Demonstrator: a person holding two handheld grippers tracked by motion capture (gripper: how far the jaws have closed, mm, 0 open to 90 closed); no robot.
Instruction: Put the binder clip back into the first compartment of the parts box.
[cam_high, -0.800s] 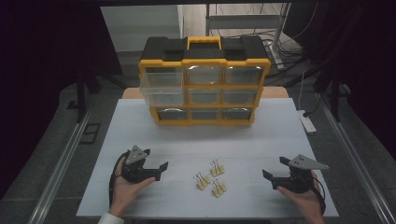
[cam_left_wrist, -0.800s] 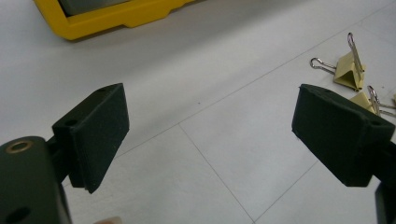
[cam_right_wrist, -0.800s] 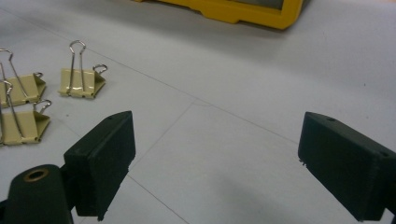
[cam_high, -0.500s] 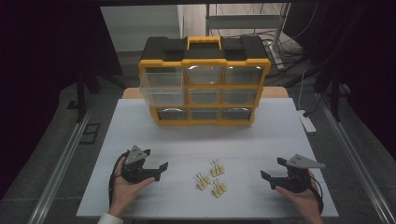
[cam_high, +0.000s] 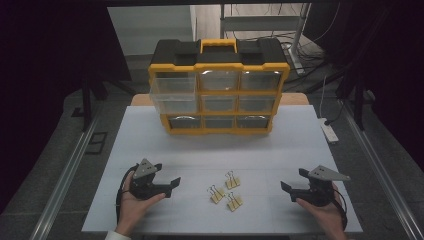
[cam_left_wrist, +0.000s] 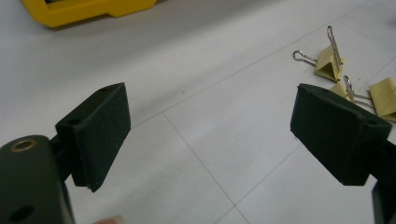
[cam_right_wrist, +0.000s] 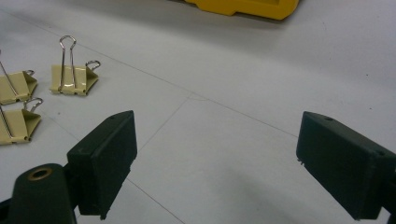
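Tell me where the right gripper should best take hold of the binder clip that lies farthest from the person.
Probably by the yellow body of that binder clip, not the thin wire handles. It lies flat on the white table, one handle raised. The right gripper is open; coming from above, it could close across the body's two flat faces.

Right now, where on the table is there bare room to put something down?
Free: the wide strip between the organizer and the binder clips, and the patches between the clips and each open gripper, left gripper and right gripper. The back corners of the table beside the organizer are bare too. Crowded: the front centre, where three clips cluster.
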